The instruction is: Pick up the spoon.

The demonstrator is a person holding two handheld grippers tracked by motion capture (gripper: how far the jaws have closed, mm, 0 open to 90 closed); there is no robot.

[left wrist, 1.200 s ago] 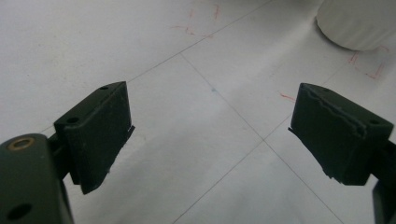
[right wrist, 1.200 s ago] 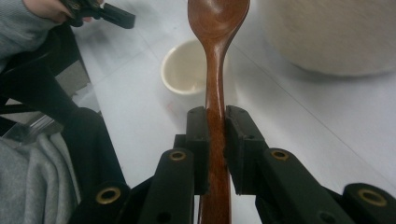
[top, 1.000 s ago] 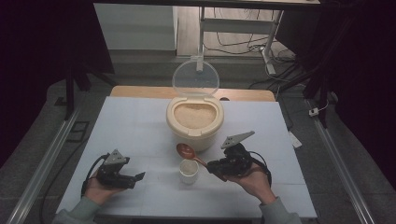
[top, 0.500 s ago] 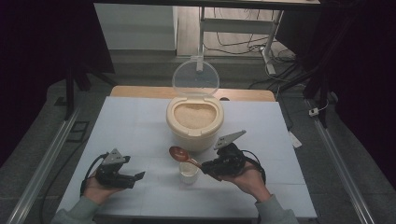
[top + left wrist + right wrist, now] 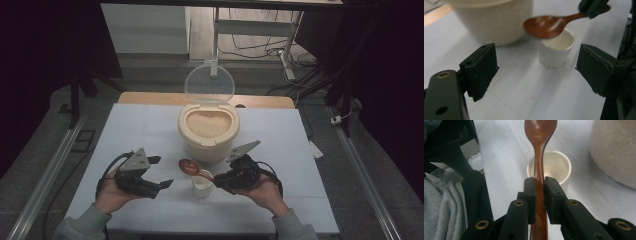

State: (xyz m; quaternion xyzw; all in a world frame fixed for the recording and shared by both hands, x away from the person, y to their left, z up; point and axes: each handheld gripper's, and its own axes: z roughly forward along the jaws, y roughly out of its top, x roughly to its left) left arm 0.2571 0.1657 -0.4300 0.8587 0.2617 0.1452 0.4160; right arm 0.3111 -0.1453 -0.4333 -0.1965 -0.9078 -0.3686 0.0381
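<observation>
No brand, label or writing readable on anything here, so that part's quick

The right gripper point(image 5: 220, 182), lower middle-right of the high view, has its jaws clamped tight on the handle of a dark brown wooden spoon point(image 5: 190, 167). In the right gripper view the spoon point(image 5: 539, 150) runs straight up the middle of the frame, and its handle end is cut off at the bottom edge. The spoon bowl hangs just above a small white ribbed cup point(image 5: 202, 182) that stands on the pale blue-white table point(image 5: 140, 125). In the left gripper view the spoon point(image 5: 546, 25) is blurred, so I can't tell if anything's in it.

The left gripper point(image 5: 162, 172), lower left of the high view, has its jaws spread wide with nothing between them.

Behind the cup, centre frame, there's a cream round plastic rice container point(image 5: 208, 135) full of pale grains, its clear round lid point(image 5: 209, 84) flipped up at the back. In the left gripper view that container point(image 5: 496, 20) is cut off at the top
</observation>
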